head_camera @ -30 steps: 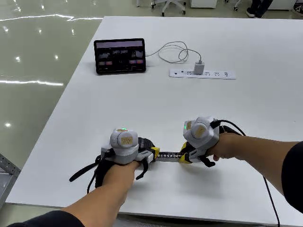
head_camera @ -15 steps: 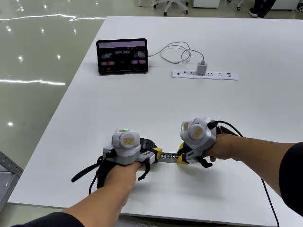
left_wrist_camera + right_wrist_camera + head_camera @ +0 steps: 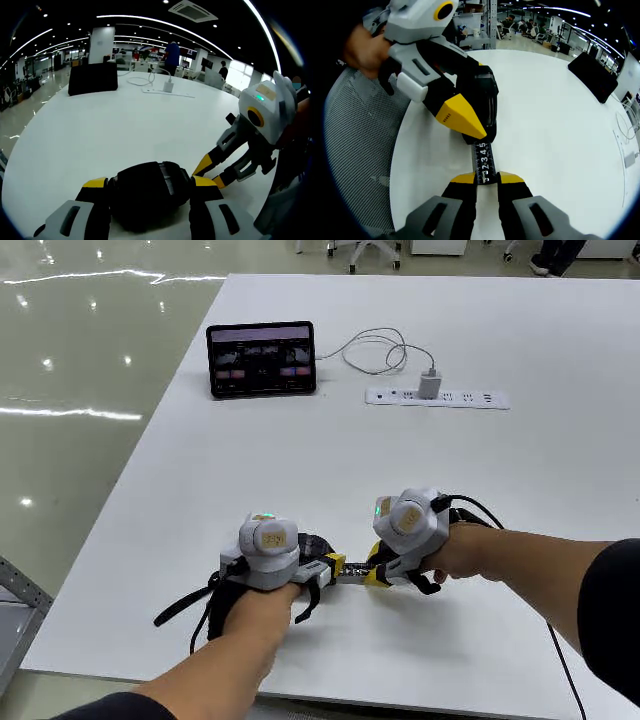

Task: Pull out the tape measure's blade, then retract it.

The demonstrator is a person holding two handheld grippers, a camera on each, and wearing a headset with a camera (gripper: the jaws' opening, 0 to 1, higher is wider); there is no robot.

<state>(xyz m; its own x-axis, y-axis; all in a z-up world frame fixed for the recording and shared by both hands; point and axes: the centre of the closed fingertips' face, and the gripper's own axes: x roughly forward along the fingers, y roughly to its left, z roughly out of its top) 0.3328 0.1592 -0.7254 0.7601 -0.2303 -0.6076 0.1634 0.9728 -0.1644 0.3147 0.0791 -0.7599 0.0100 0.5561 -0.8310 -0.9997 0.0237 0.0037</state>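
Note:
A black tape measure case (image 3: 150, 192) sits on the white table, with my left gripper (image 3: 150, 181) shut on its sides. In the right gripper view the case (image 3: 482, 100) lies ahead, and a short length of numbered blade (image 3: 482, 162) runs from it to my right gripper (image 3: 484, 177), which is shut on the blade's end. In the head view the left gripper (image 3: 325, 565) and the right gripper (image 3: 373, 573) stand close together near the table's front edge, with the short blade (image 3: 350, 573) between them.
A dark tablet (image 3: 261, 358) stands at the back of the table (image 3: 500, 470). To its right lies a white power strip (image 3: 437, 397) with a charger and a coiled cable (image 3: 375, 348). The table's left edge drops to a glossy floor.
My right gripper has moved left toward the left gripper, and the exposed blade between them has grown shorter. The left gripper and case have stayed in place.

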